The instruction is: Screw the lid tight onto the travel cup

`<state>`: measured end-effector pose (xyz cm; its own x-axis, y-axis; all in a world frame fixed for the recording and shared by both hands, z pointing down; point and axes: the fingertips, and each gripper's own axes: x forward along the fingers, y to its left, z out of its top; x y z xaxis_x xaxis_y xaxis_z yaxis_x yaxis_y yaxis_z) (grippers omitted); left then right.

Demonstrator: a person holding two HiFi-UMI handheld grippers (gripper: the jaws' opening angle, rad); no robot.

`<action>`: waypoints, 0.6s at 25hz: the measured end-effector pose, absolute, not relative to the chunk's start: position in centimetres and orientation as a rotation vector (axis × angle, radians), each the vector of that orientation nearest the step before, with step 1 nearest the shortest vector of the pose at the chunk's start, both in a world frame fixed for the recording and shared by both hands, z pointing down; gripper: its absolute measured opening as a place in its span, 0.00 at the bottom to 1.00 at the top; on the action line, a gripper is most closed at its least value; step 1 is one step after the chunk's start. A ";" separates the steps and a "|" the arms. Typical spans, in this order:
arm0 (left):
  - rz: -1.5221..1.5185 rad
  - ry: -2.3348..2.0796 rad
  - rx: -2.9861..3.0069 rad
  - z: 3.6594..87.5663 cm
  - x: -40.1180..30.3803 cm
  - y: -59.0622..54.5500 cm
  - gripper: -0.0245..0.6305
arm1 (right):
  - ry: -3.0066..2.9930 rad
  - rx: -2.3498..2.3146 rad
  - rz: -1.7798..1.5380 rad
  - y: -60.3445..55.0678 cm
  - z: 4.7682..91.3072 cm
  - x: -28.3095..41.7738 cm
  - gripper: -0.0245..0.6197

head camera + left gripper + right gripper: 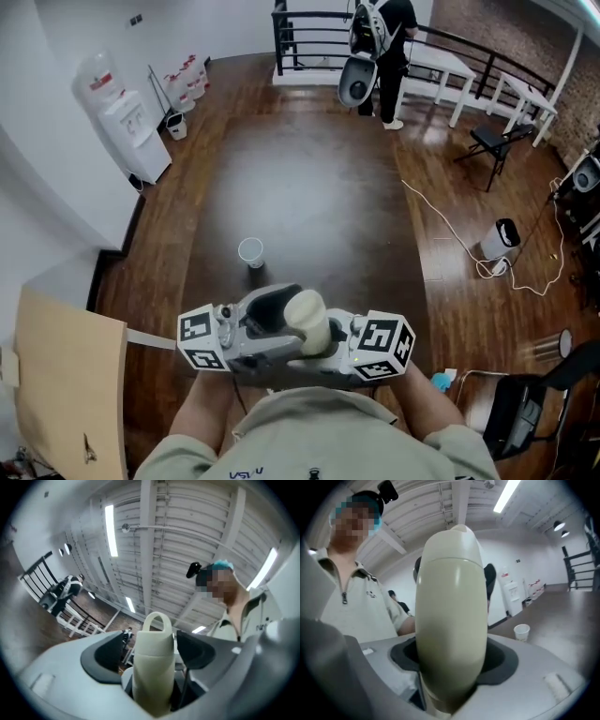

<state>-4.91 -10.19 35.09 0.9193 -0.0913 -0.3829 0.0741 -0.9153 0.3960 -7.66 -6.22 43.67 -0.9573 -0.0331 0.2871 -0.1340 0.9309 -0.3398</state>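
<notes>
A cream travel cup (307,317) with a loop-handled lid (156,623) is held upright close to the person's chest, between both grippers. My right gripper (330,345) is shut on the cup's body (450,620), and its dark pads (502,660) hug both sides. My left gripper (274,323) reaches in from the left. Its dark pads (101,656) stand a little off the cup's upper part (152,667), so it is open around the cup. The lid sits on top of the cup.
A white paper cup (250,250) stands on the dark brown table (309,178) ahead. A cardboard sheet (66,375) leans at the left. A water dispenser (131,131) stands by the wall. A person (380,56) stands far back, with a folding chair (492,141) and a floor cable (450,234) at the right.
</notes>
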 end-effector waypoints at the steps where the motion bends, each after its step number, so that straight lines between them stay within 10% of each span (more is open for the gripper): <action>1: -0.561 -0.100 2.678 35.3 -5.0 -10.4 0.58 | -2.789 0.242 0.480 -7.4 44.1 -7.4 0.51; 15: -0.497 -0.776 2.774 36.0 -4.7 -11.5 0.58 | -2.531 0.892 0.029 -12.6 46.6 -6.4 0.51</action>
